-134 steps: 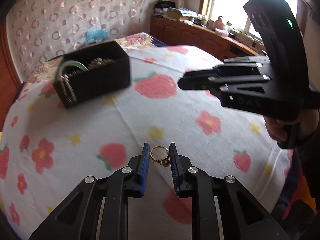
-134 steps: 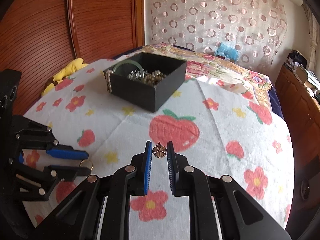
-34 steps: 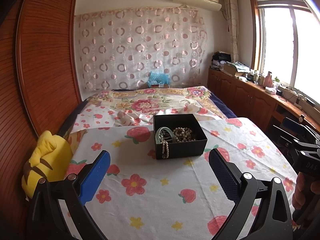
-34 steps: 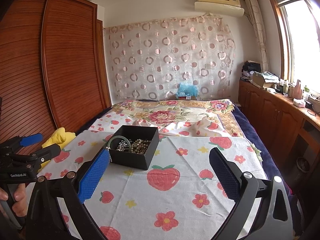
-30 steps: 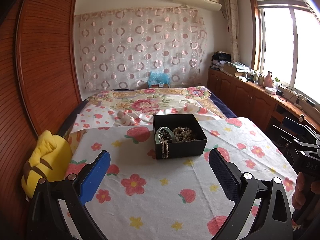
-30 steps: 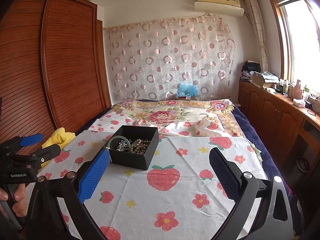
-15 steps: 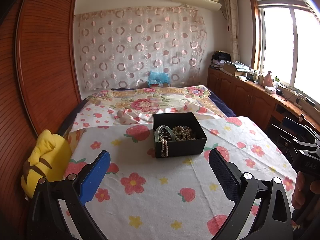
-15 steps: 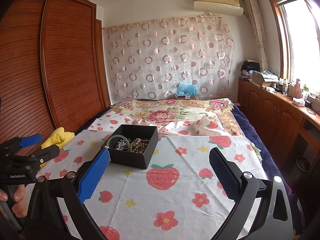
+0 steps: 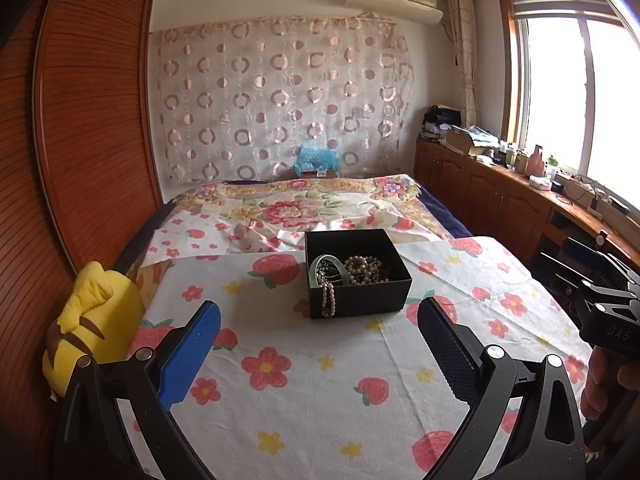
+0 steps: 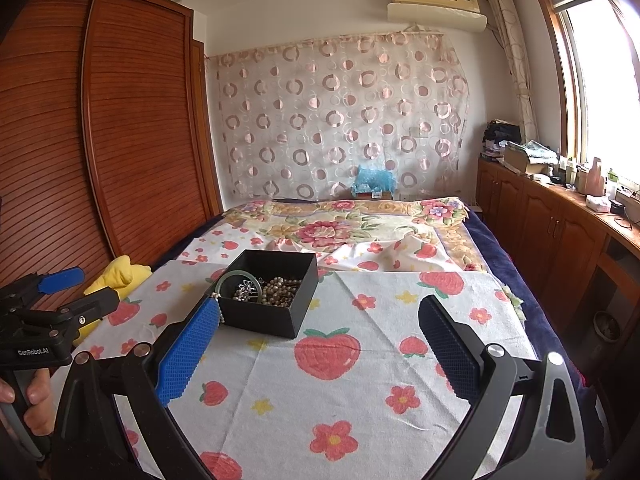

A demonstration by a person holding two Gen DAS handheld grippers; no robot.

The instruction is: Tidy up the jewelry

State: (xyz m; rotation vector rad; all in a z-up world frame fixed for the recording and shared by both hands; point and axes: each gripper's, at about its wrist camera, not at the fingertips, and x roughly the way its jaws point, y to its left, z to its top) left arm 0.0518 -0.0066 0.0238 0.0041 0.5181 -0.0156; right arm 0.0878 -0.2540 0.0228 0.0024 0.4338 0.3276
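- Yellow stuffed toy point(image 9: 86, 332) lies at the far left, at the edge of the flowered cloth point(image 9: 304, 392).
- My left tongs point(image 9: 316, 344) gape wide, holding nothing.
- Ahead, a black box point(image 9: 356, 274) sits on the cloth, with a green bangle point(image 9: 326, 266) and pearl beads point(image 9: 362, 270) inside; one strand point(image 9: 328, 300) hangs over its front wall.
- My right tongs point(image 10: 316, 346) also gape wide and hold nothing.

Open black square cardboard box point(image 9: 356, 276) upright on strawberry-and-flower print cloth point(image 9: 304, 380) over bed. Inside: pale green jade bangle point(image 9: 329, 263) leaning at left wall, grey pearl bead strands point(image 9: 362, 269) heaped beside it; 1 pearl strand point(image 9: 328, 298) draped over front rim.
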